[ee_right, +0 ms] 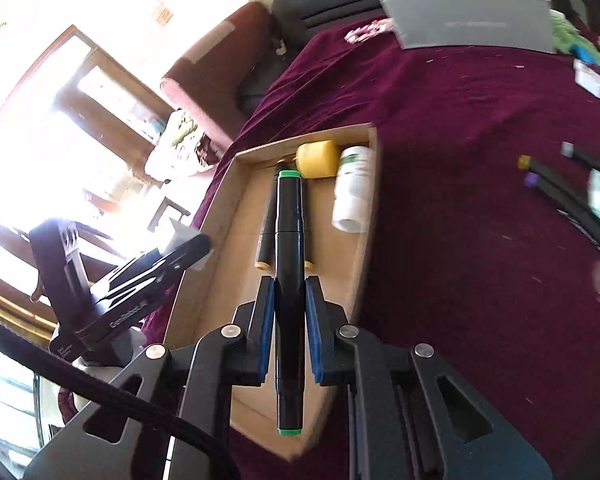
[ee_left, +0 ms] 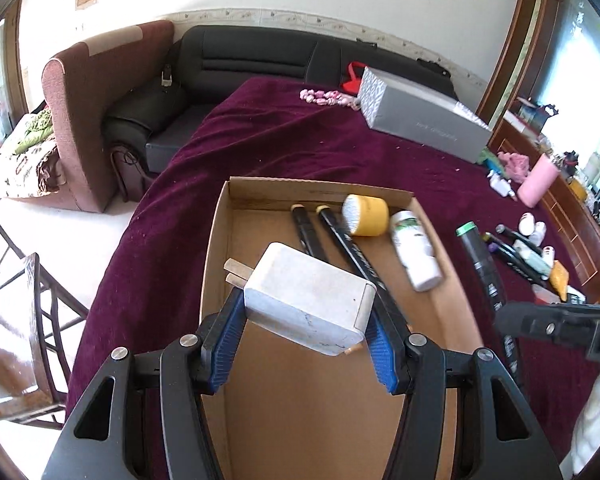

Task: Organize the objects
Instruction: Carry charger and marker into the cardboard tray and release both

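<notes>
The left gripper [ee_left: 306, 320] clamps a white wall charger [ee_left: 310, 298] over the cardboard tray [ee_left: 216, 240]. The right gripper [ee_right: 290, 308] pinches a green-capped black marker [ee_right: 289, 280] above the tray's near edge; two markers [ee_left: 332, 240], a yellow tape roll [ee_left: 366, 216] and a white bottle [ee_left: 416, 254] lie at the tray's far end.

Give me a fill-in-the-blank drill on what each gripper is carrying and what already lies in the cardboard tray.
1. The left gripper is shut on a white ____ with two prongs.
2. The right gripper is shut on a black marker whose end caps are ____.
3. In the cardboard tray, the white bottle lies beside a ____ container.
4. The table is covered by a cloth coloured ____.

Missing words: charger; green; yellow; maroon
</notes>
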Available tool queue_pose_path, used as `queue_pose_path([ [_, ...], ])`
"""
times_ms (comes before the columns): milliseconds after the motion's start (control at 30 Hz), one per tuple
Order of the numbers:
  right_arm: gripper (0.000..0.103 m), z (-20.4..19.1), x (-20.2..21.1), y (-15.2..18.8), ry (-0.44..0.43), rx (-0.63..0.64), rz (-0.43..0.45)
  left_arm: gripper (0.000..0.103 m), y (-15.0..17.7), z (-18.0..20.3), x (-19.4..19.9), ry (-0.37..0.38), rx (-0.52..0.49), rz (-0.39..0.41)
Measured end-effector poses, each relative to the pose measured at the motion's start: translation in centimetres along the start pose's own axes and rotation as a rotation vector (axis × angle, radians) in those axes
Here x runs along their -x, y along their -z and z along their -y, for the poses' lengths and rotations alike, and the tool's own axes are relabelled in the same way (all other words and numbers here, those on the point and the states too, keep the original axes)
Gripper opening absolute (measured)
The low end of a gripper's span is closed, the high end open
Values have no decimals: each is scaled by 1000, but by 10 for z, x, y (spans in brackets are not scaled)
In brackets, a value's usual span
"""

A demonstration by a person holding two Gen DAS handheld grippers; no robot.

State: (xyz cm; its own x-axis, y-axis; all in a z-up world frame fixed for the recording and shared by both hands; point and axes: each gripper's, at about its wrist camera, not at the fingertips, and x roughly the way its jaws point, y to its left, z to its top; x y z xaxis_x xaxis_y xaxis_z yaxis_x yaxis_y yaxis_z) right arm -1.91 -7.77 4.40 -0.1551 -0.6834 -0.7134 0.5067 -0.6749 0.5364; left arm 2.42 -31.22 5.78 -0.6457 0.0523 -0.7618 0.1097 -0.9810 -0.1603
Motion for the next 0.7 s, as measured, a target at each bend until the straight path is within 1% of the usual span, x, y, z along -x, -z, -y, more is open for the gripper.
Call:
queue_pose_path([
  [233,13,-17,-53,-18,23,9,-57,51,-17,-12,-32,-13,-25,-72],
  [367,13,-21,-78,-28,54,11,-86,51,-24,-16,-51,5,-9,-112],
  [467,13,-18,-96,-36,78,-4,-102,51,-28,-17,-58,11,-9,-116],
  [567,13,-14,-107,-42,83,-20,-115,51,-31,-21,-61,26,7,-115],
  [700,13,-9,-114,-46,89,-30,-122,51,-34,-24,-63,42,22,-122],
])
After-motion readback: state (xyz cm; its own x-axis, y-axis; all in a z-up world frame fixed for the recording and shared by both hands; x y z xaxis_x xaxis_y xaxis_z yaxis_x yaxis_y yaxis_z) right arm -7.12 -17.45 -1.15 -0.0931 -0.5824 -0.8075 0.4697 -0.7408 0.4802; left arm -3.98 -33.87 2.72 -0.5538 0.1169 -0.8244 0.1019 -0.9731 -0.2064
